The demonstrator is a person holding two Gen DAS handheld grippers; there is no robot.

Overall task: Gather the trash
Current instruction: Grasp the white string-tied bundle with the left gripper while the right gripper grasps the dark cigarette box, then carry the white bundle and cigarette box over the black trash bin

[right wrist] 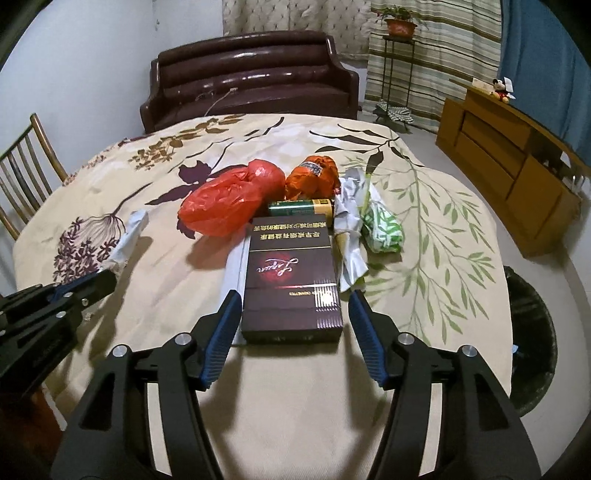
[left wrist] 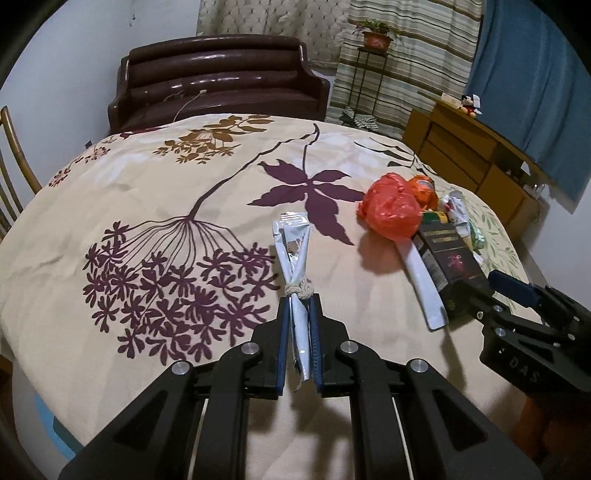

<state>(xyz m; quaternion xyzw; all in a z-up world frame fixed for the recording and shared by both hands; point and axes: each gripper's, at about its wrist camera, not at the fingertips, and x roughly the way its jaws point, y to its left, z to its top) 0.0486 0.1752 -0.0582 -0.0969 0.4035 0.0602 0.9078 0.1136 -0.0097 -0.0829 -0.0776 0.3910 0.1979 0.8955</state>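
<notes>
Left gripper (left wrist: 299,306) is clenched on a silver wrapper (left wrist: 291,251), a long crumpled foil strip w/ a bit of twine knotted round it just beyond the blue pads; the strip's far end fans out above the tablecloth (left wrist: 147,177). Right gripper (right wrist: 291,306) stands released, fingers apart on either side of a dark maroon cigarette box (right wrist: 291,280); left pad (right wrist: 221,332) sits just beside the box's edge, right pad well off it, so no grip on it.

Box lies flat on the cloth, near end btwn the fingers, resting partly on a white flat strip (left wrist: 421,280) that pokes out from under its left side. Rest of the trash is heaped just beyond the box: red plastic bag (right wrist: 229,203) at left, orange crumpled wrapper (right wrist: 314,177) behind, green-and-gold battery (right wrist: 299,208) touching the box's far end, crumpled silver-white wrapper (right wrist: 351,229) along the box's right side, green-and-white wrapper (right wrist: 382,230) beside that.

Cloth is beige w/ purple flowers and green leaf sprigs, covering a round table. At lower right, off the table edge, a bin lined w/ a black bag (right wrist: 532,332). Further out: dark brown sofa (right wrist: 251,85) against the wall, wooden chair (right wrist: 26,170) at left, wooden cabinet (right wrist: 509,166) at right, potted plant (right wrist: 400,24) on a metal stand by striped curtains.
</notes>
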